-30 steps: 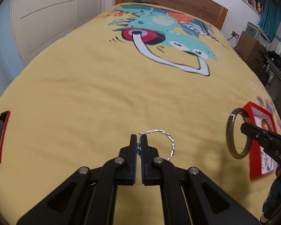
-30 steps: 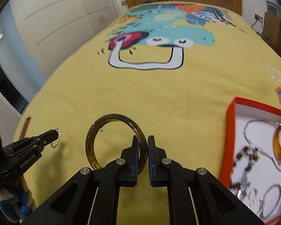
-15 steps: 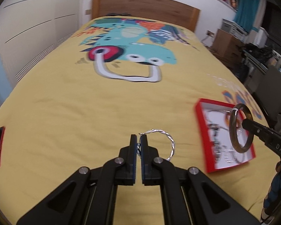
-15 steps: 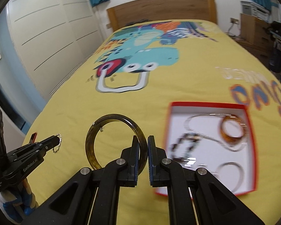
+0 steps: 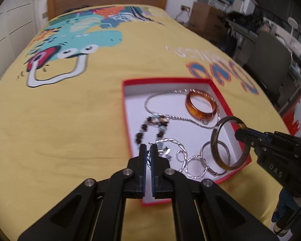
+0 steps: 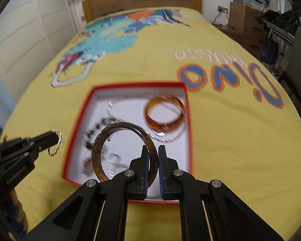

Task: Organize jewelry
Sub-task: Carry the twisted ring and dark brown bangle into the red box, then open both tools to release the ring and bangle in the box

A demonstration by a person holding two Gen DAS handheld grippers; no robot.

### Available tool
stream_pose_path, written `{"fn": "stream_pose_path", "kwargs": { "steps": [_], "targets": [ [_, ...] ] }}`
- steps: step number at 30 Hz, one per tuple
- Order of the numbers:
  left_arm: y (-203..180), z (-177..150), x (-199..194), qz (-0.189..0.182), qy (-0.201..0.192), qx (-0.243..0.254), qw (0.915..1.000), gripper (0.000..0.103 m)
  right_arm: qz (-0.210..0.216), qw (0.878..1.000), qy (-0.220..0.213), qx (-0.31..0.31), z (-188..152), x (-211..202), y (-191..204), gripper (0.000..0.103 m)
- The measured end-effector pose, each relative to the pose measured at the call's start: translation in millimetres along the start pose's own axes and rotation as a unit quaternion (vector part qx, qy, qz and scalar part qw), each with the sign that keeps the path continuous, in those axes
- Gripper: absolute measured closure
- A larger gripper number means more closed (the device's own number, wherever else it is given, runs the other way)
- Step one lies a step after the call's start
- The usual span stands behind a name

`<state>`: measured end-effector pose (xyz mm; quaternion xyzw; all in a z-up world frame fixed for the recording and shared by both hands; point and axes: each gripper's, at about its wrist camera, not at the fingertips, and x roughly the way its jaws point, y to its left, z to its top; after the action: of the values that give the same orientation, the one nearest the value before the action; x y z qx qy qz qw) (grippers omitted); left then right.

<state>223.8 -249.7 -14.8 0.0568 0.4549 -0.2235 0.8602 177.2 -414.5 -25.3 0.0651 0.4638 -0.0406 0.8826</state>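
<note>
- Both grippers have swung toward the red box [image 5: 128, 118] since a second ago, when it sat at the right edge of the left wrist view; it now lies directly ahead of each gripper on the yellow bedspread [image 5: 70, 120].
- Left gripper [image 5: 148, 150] is clamped on the twisted silver hoop [image 5: 181, 150], one item, pinched at its near edge with the loop standing out to the right of the fingers, above the near-left part of the red box.
- Seen from the right wrist view, that hoop [image 6: 57, 143] hangs at the left gripper's tips just outside the box's left wall [image 6: 78, 128].
- Right gripper [image 6: 153, 150] is closed on the dark brown bangle [image 6: 118, 146], one item, held on edge by its right side; the ring stands to the left of the fingers, above the near half of the red box.
- From the left wrist view the same bangle [image 5: 215, 140] hovers over the box's near-right corner.
- Inside the red box: one amber bangle [image 5: 200, 105] at the far right, one silver chain [image 5: 170, 116] looping across the middle, one dark beaded bracelet [image 5: 150, 128] left of centre.
- Near the box's front wall lie silver rings [image 5: 196, 168]; about three show, though overlap and blur make the exact count uncertain.
</note>
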Motion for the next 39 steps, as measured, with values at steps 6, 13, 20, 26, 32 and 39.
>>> {"fn": "stream_pose_path", "kwargs": {
  "steps": [6, 13, 20, 26, 32, 39],
  "targets": [
    [-14.5, 17.6, 37.4, 0.021, 0.019, 0.023, 0.9993, 0.100, -0.026, 0.999, 0.022, -0.034, -2.1, 27.6, -12.5, 0.095],
    [-10.7, 25.0, 77.3, 0.049, 0.053, 0.033, 0.9968, 0.100, -0.023, 0.997, 0.025, -0.065, 5.5, 43.2, -9.6, 0.095],
    [-5.6, 24.5, 83.1, 0.043, 0.052, 0.021, 0.9975, 0.098, -0.035, 0.995, 0.033, -0.093, 4.2, 53.0, -2.5, 0.095],
    [-3.6, 23.7, 75.5, 0.028, 0.051, 0.013, 0.9982, 0.098, -0.038, 0.994, 0.029, -0.095, 3.8, 46.1, 0.0, 0.090],
    [-2.4, 23.8, 49.3, 0.011, 0.033, 0.006, 0.9994, 0.081, -0.039, 0.995, 0.008, -0.091, 7.8, 20.7, 4.1, 0.071],
    [-4.1, 16.0, -15.6, 0.012, -0.015, -0.008, 0.9998, 0.072, -0.017, 0.998, -0.036, -0.052, 6.4, -33.9, 8.1, 0.067]
  ]
}}
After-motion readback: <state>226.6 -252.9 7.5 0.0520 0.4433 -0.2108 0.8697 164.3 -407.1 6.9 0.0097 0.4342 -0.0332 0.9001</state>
